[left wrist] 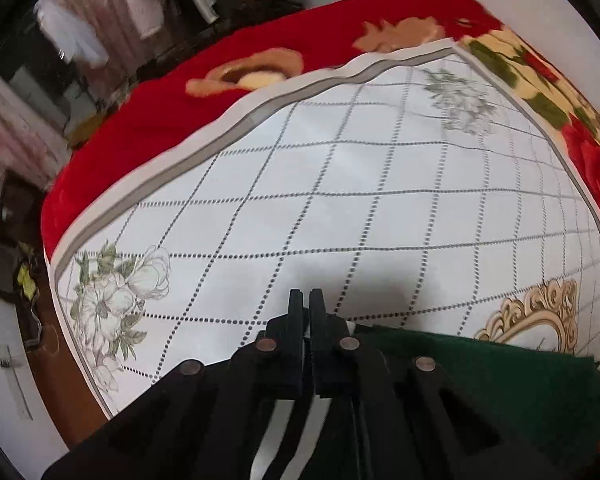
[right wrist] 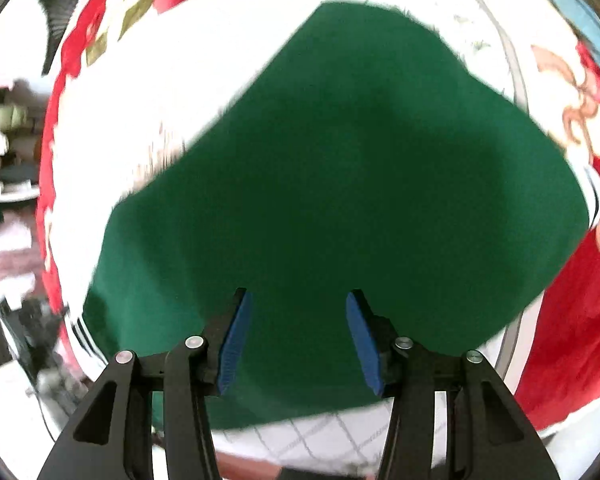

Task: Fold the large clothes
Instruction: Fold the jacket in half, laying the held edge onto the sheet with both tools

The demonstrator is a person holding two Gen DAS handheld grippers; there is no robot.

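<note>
The left hand-held gripper (left wrist: 306, 300) points steeply down with its 2 black fingers pressed almost together, and a thin strip of white fabric with dark stripes shows in the narrow slit between them, so it is clamped on an edge of the dark green garment with white striped trim (left wrist: 480, 380). In the left wrist view that garment runs off to the right of the fingers along the lower edge, lying on a white sheet printed with a dotted grey grid and pale flowers (left wrist: 340, 184). The sheet has a grey and white border and is spread over a red plush blanket with beige and cream flowers (left wrist: 140, 128); whether a bed or a table lies beneath them cannot be told. In the right wrist view, which is blurred, the right hand-held gripper (right wrist: 299, 308) hangs above the garment (right wrist: 340, 168) with its 2 blue ribbed pads (right wrist: 236, 340) standing about half apart; nothing lies between them and neither pad touches the cloth. The green fabric spreads wide below it as a flat, roughly triangular shape that covers most of the white sheet (right wrist: 148, 92), and its white striped trim shows at the left and right corners. The red blanket (right wrist: 572, 340) frames the sheet on both sides.
</note>
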